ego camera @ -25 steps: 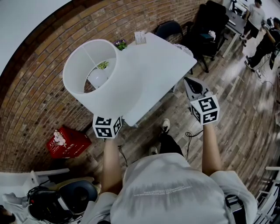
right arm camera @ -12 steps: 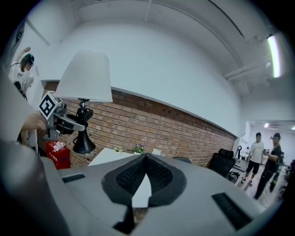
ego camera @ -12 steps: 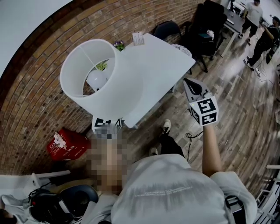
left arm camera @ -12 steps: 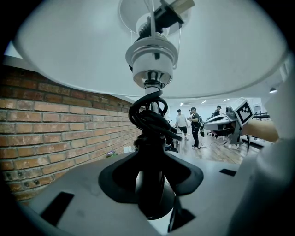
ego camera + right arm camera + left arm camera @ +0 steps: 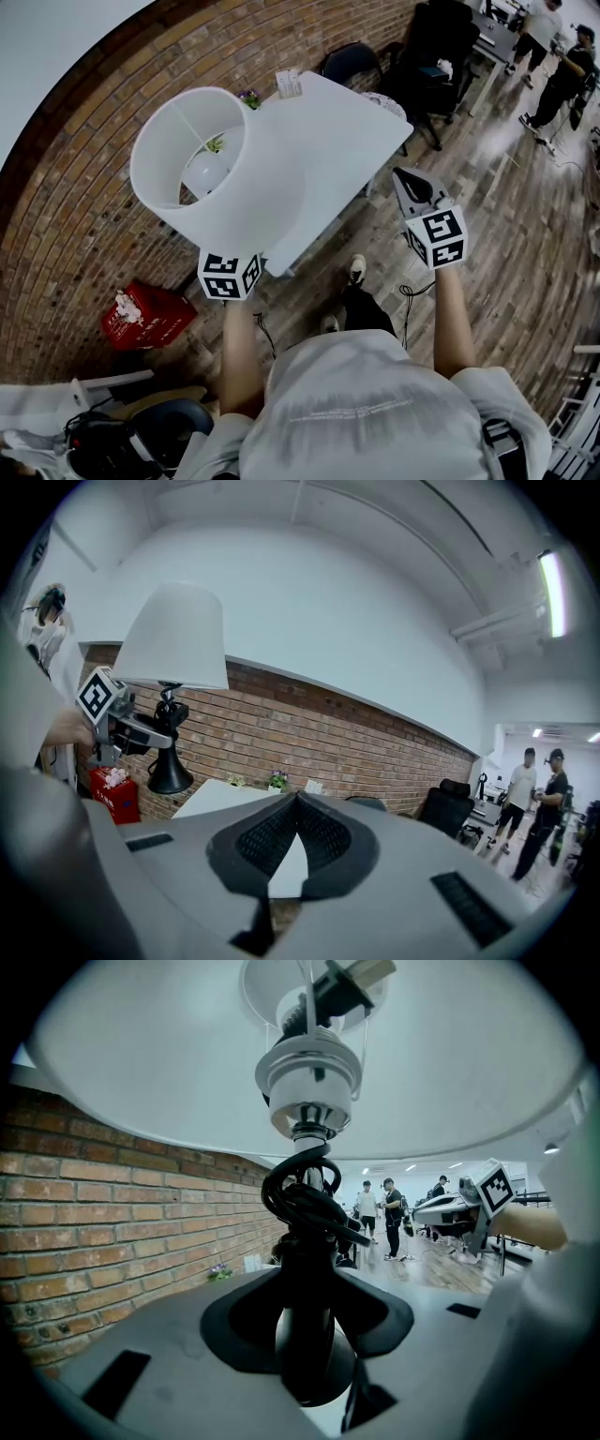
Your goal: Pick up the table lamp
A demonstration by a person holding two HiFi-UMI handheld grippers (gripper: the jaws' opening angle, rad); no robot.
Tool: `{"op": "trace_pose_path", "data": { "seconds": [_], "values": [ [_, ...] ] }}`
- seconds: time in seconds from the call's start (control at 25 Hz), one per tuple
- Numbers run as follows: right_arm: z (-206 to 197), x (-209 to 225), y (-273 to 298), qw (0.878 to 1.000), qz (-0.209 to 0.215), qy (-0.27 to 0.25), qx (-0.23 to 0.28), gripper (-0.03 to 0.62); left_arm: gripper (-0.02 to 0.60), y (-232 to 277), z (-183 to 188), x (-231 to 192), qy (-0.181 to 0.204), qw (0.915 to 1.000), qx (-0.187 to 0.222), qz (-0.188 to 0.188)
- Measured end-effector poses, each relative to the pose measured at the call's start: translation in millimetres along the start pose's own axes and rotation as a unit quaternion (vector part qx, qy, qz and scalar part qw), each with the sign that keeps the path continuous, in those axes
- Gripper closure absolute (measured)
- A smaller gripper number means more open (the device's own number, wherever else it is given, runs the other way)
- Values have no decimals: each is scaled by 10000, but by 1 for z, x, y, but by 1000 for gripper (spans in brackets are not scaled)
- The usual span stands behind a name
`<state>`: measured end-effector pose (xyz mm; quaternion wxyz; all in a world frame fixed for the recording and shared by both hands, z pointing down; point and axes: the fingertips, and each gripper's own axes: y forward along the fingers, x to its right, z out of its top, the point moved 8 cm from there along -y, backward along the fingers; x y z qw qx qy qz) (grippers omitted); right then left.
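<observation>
The table lamp has a wide white shade (image 5: 230, 178) and a black stem with a flared black base (image 5: 170, 774). It hangs in the air over the left end of the white table (image 5: 337, 141). My left gripper (image 5: 306, 1340) is shut on the black stem (image 5: 305, 1269), below the coiled black cord (image 5: 302, 1199) and the white socket (image 5: 308, 1077). In the head view the shade hides its jaws; only its marker cube (image 5: 228, 275) shows. My right gripper (image 5: 401, 176) is shut with nothing in it, off the table's right edge, and is seen again (image 5: 296, 801) in its own view.
A small potted plant (image 5: 249, 97) and a card (image 5: 288, 82) stand at the table's far edge by the brick wall. A red box (image 5: 145, 313) lies on the floor at left. Black chairs (image 5: 448, 47) stand beyond the table. People (image 5: 551, 33) stand far right.
The lamp stays held in my left gripper and has drifted slightly left. My right gripper has hardly moved.
</observation>
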<state>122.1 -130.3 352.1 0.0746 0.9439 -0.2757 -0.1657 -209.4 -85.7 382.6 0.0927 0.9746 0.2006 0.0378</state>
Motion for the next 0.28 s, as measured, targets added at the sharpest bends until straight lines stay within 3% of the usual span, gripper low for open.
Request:
{"op": "trace_pose_path", "data": {
  "seconds": [0.28],
  "values": [
    [-5, 4, 7, 10000, -2, 15, -56, 592, 430, 9, -3, -4, 14, 10000, -58, -5]
  ]
}}
